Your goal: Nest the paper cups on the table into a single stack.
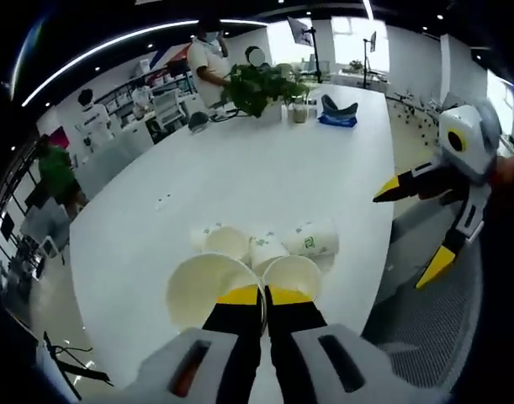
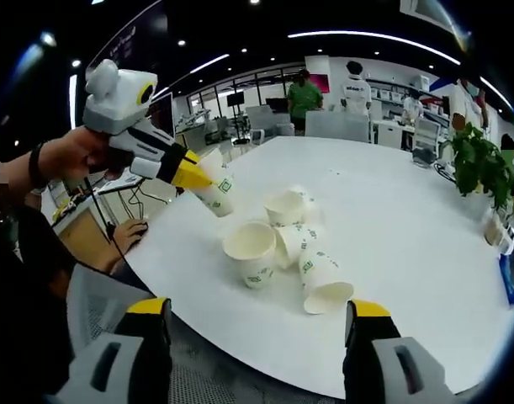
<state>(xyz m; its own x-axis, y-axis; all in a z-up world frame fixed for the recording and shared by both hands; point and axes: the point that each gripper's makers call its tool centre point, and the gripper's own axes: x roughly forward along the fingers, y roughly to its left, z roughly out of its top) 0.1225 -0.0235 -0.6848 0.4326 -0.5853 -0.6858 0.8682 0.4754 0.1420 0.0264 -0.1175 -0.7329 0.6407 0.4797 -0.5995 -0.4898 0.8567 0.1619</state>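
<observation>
Behind the work was a bright open office, with several people standing at the far end of a long white table (image 2: 425, 252) and a potted plant (image 2: 482, 164) near its far edge.

I take as landmark the upright cup (image 2: 251, 251) standing close to the near table edge in the right gripper view. Just behind it stood a second upright cup (image 2: 285, 206), and touching its right side lay two tipped cups (image 2: 314, 273), their mouths turned toward the edge.

Up and to the left of the landmark, lifted off the table, the left gripper (image 2: 189, 172) was closed on one held cup (image 2: 216, 190), pinching its rim wall; in the left gripper view that cup (image 1: 213, 290) sat just beyond its narrow jaws, beside the others.

The right gripper (image 2: 255, 324) hung wide open and empty in front of the landmark, off the table edge.

From here the main risk was the nesting itself. The held cup was tilted, so if it came down not in line with the landmark's mouth, it could push that light cup over or off the near edge. The pinch on the thin rim possibly deformed it, though this was hard to judge, and a squeezed rim would jam. The lying cups could also roll.
</observation>
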